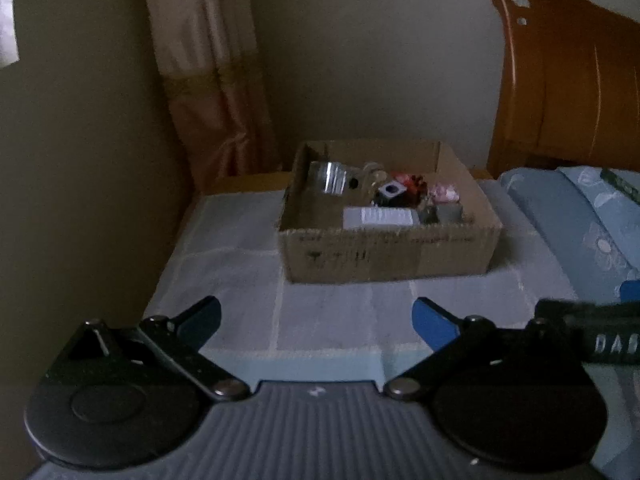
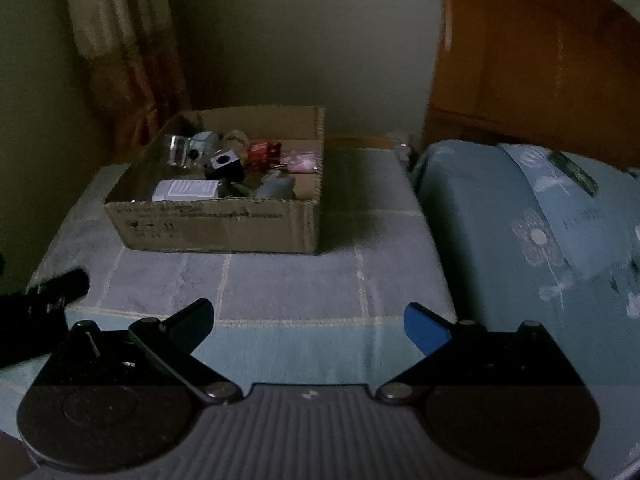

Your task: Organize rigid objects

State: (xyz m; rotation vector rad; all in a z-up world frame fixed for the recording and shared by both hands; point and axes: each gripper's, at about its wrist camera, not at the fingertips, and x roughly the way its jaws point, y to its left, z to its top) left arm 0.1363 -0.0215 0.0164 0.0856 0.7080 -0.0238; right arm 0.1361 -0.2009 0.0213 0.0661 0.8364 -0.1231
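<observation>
An open cardboard box (image 1: pixel 384 256) stands on the bed ahead; it also shows in the right wrist view (image 2: pixel 216 228). Inside lie several small items: a shiny metal can (image 1: pixel 330 178), a white flat box (image 1: pixel 380 216), a black cube with a white face (image 1: pixel 390 191), a red item (image 1: pixel 408 182) and a pink item (image 1: pixel 444 192). My left gripper (image 1: pixel 316 316) is open and empty, well short of the box. My right gripper (image 2: pixel 308 318) is open and empty, also short of the box, which sits ahead to its left.
The bed has a grey checked sheet (image 1: pixel 320 312). A blue folded quilt (image 2: pixel 520 220) lies on the right. A wooden headboard (image 1: pixel 568 80) stands behind it. A wall and a curtain (image 1: pixel 212 80) close the left side. The right gripper's body (image 1: pixel 600 336) shows at the left view's edge.
</observation>
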